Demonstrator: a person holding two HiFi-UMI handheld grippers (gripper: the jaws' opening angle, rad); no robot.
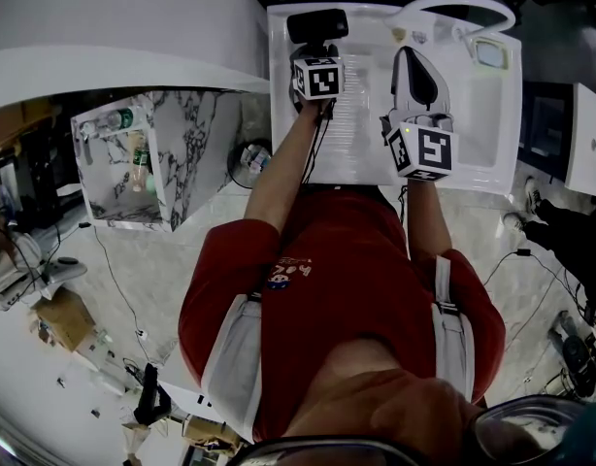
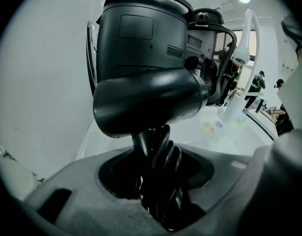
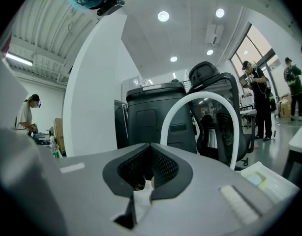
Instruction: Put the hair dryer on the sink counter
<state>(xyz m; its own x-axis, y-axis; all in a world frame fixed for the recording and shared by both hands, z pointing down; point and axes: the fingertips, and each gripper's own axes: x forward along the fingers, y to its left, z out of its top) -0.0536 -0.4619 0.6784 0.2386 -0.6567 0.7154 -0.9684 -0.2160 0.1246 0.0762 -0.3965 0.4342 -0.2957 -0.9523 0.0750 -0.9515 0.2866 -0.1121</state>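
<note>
The black hair dryer (image 1: 317, 24) is over the far left corner of the white sink counter (image 1: 361, 139). My left gripper (image 1: 315, 49) is shut on its handle, where the black cord is wound. In the left gripper view the hair dryer (image 2: 141, 58) fills the frame, its handle and cord dropping between the jaws of the left gripper (image 2: 158, 181). I cannot tell whether it touches the counter. My right gripper (image 1: 412, 61) hangs over the basin, shut and holding nothing. In its own view the right gripper (image 3: 148, 173) points at the white arched faucet (image 3: 200, 102).
The faucet (image 1: 473, 6) arches over the counter's far right, with a small white dish (image 1: 490, 53) beside it. A marble-patterned cabinet (image 1: 152, 163) stands to the left on the floor. A dark bin (image 3: 151, 117) and an office chair (image 3: 215, 82) stand behind the sink; people are further back.
</note>
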